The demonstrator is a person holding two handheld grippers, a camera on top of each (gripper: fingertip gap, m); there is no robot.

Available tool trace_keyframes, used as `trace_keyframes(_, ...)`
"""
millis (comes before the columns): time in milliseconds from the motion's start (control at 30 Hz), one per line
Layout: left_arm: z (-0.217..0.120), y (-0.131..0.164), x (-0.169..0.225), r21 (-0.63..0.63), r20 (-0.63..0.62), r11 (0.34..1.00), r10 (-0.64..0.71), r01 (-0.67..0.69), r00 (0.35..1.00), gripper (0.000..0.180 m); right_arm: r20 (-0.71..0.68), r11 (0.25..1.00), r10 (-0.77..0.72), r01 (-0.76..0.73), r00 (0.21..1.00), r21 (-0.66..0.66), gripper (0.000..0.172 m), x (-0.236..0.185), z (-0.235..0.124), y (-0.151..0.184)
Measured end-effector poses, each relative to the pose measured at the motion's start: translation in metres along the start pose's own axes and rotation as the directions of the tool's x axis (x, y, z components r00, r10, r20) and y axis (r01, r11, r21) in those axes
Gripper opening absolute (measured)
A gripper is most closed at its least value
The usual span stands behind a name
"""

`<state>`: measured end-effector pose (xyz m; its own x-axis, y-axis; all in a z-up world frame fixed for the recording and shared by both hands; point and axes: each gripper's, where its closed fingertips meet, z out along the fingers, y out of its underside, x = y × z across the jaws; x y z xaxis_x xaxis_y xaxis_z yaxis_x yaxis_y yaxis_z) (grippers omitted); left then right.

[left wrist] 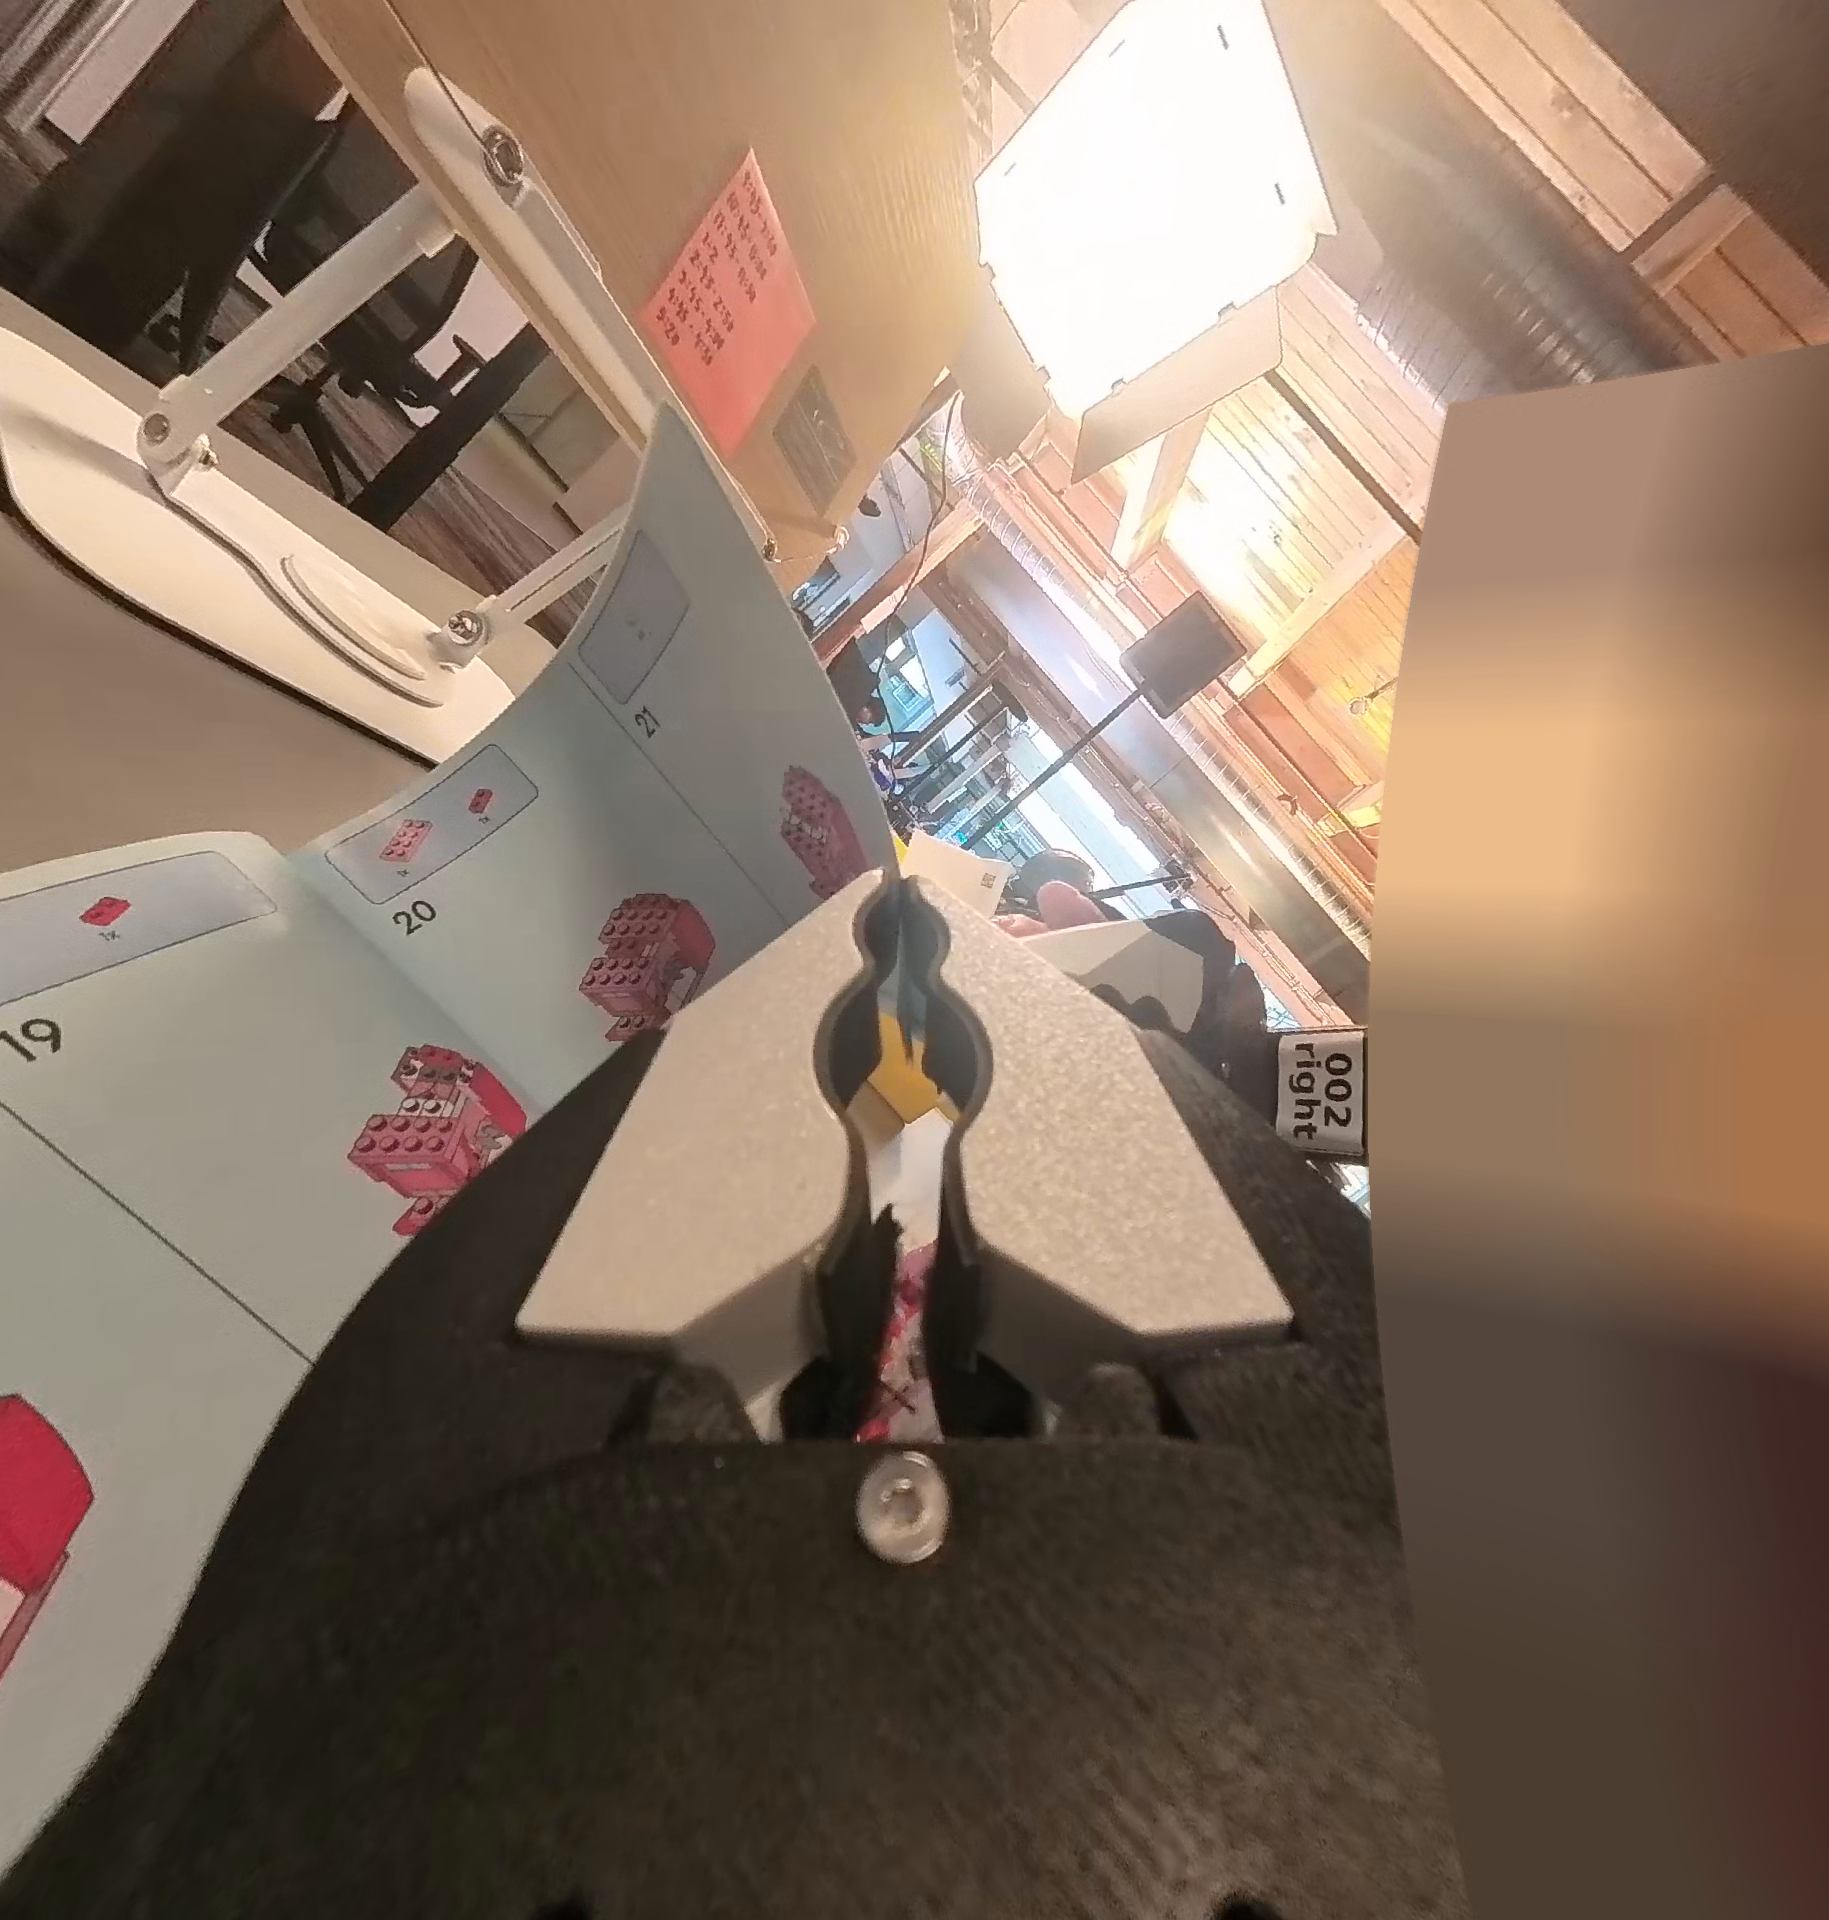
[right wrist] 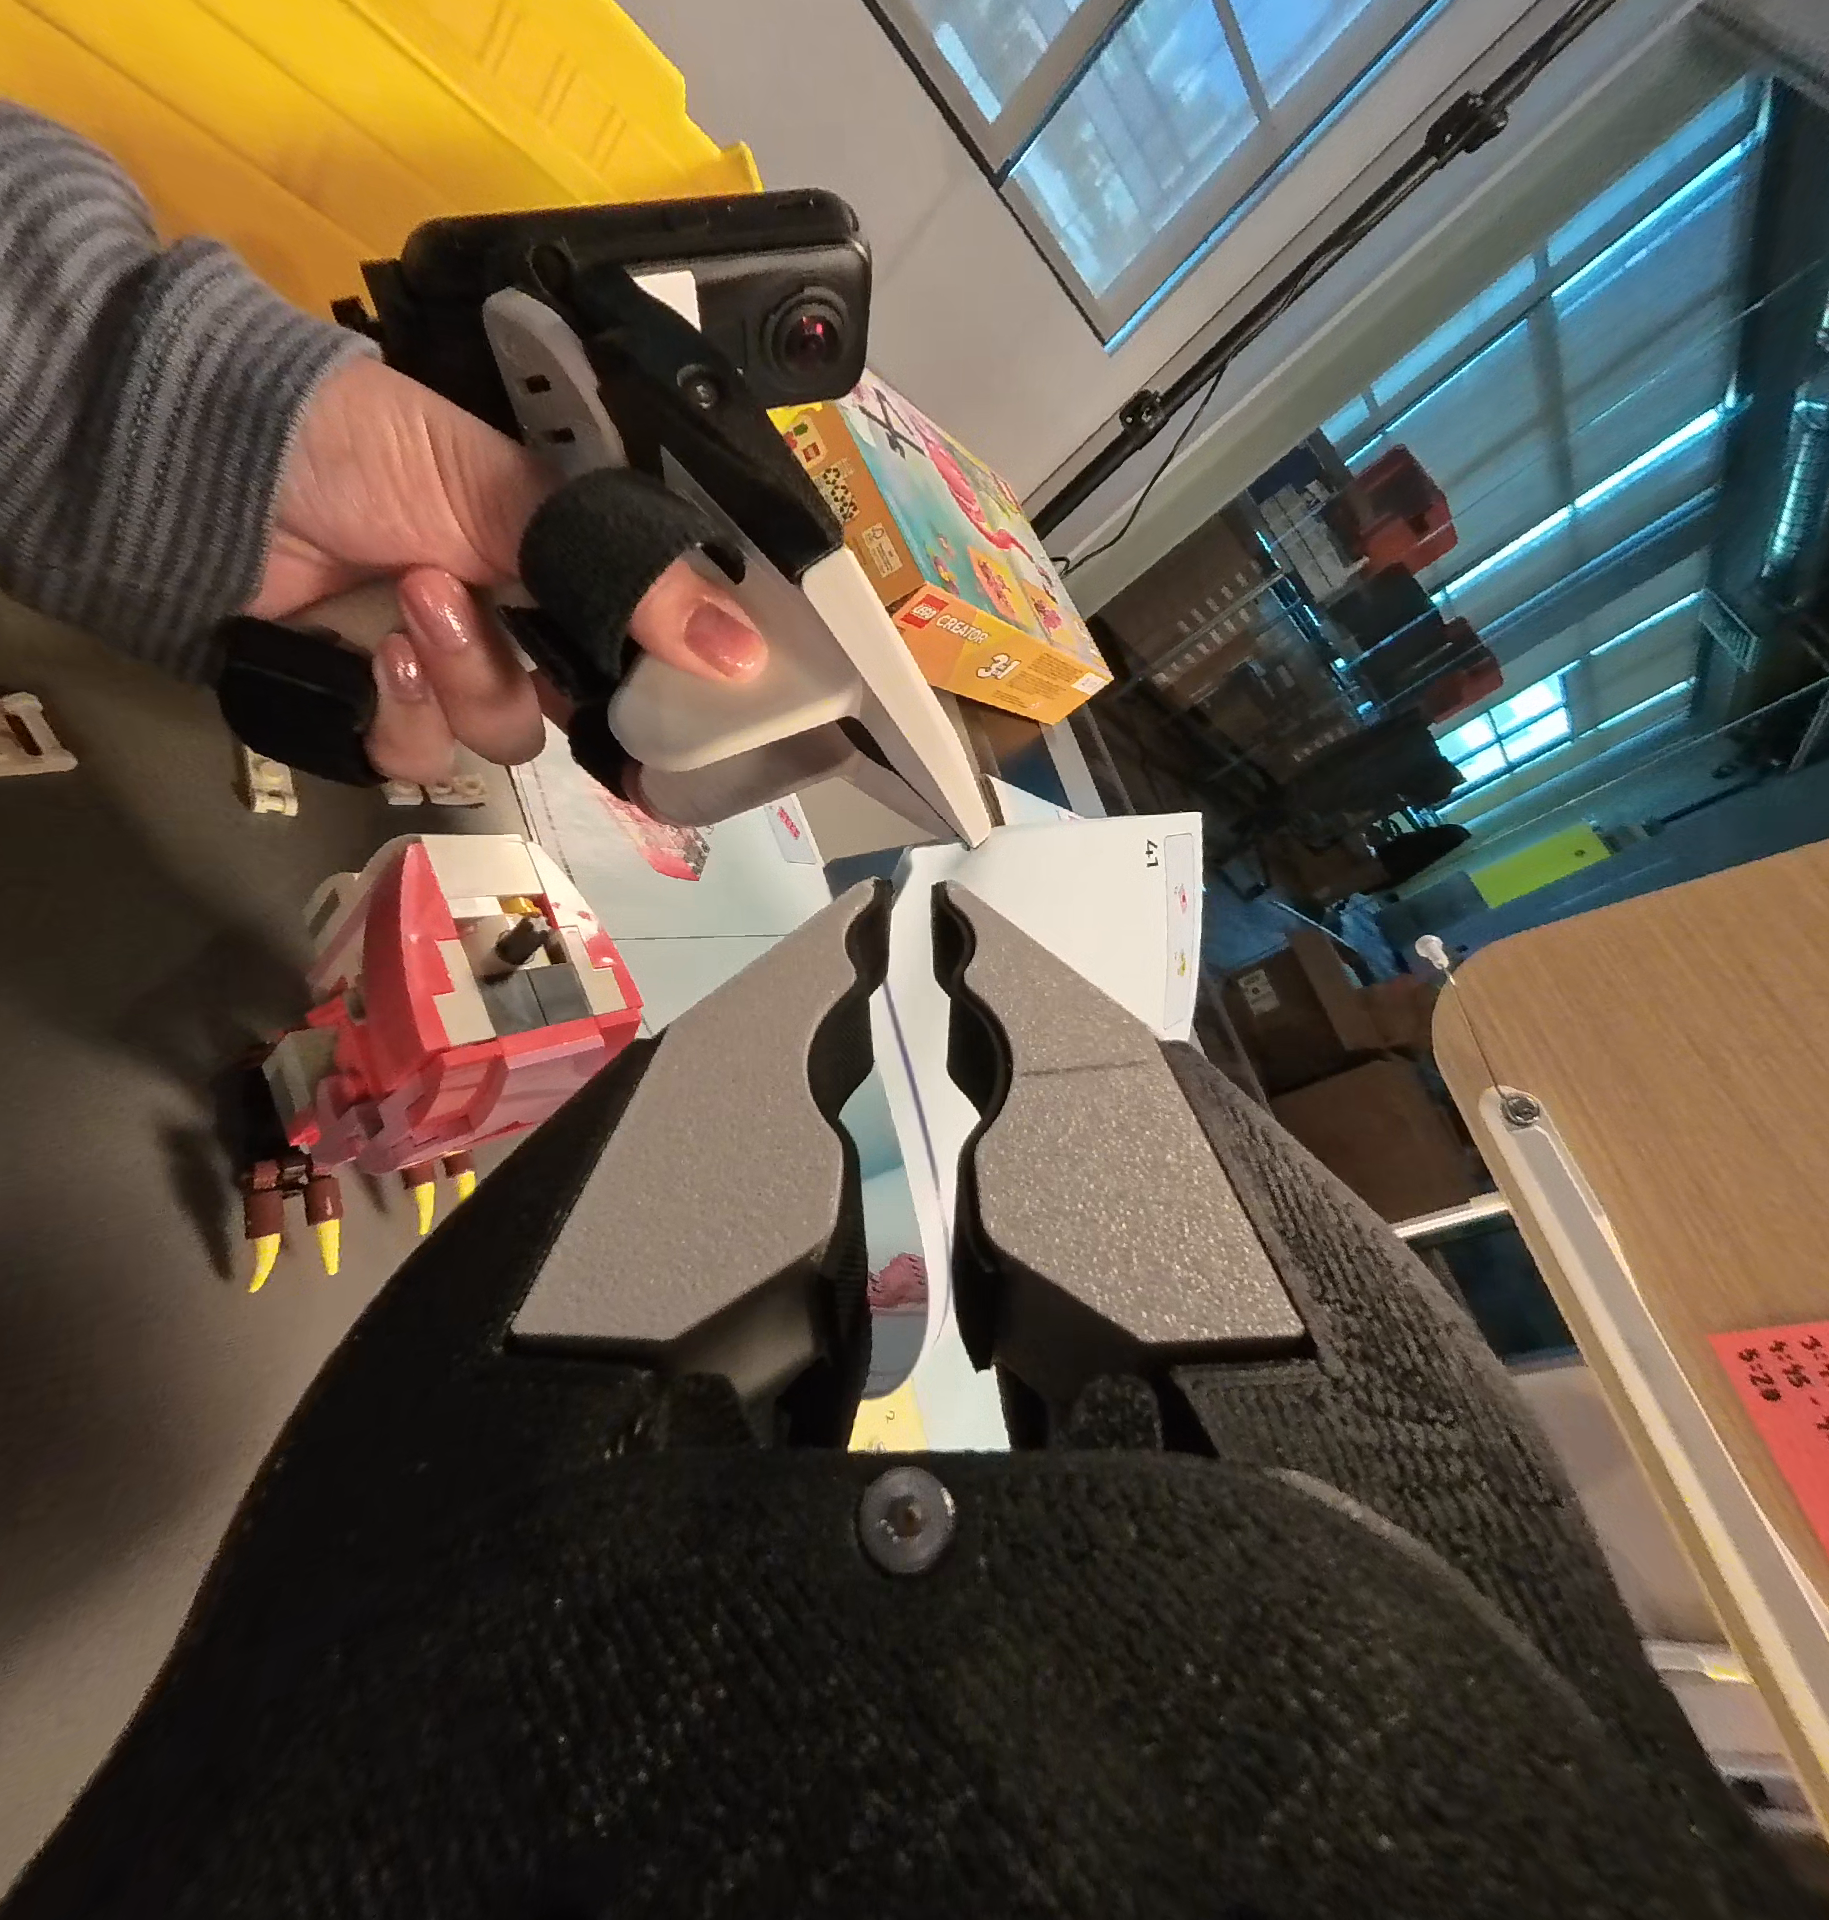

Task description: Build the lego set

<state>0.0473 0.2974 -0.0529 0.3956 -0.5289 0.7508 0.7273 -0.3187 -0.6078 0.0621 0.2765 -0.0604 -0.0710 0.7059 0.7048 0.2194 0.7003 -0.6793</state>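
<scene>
We see the left tool (right wrist: pixel 977 831) closed, its fingertips pinching the corner of a lifted page (right wrist: pixel 1076 914) of the brick-building instruction booklet (left wrist: pixel 266 1039), which keeps that leaf raised off the spread. The right tool (right wrist: pixel 910 894) stands slightly apart, with the page edge running between its fingers (right wrist: pixel 744 1091); we cannot tell whether the pads press on the paper. The booklet lies open on the tabletop (right wrist: pixel 79 935). Beside it stands a red and white brick model (right wrist: pixel 453 1018) with yellow claws, and the set's box (right wrist: pixel 951 582) lies beyond.
</scene>
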Motion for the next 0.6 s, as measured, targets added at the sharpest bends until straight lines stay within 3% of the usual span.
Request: trace_keyframes(600,-0.0003,0.0004,0.0005,-0.003,-0.007,1.0,-0.004,0.004,1.0,0.0,0.026,1.0,0.026,-0.026,0.999,0.007,0.006,-0.0019,-0.0007,-0.0003)
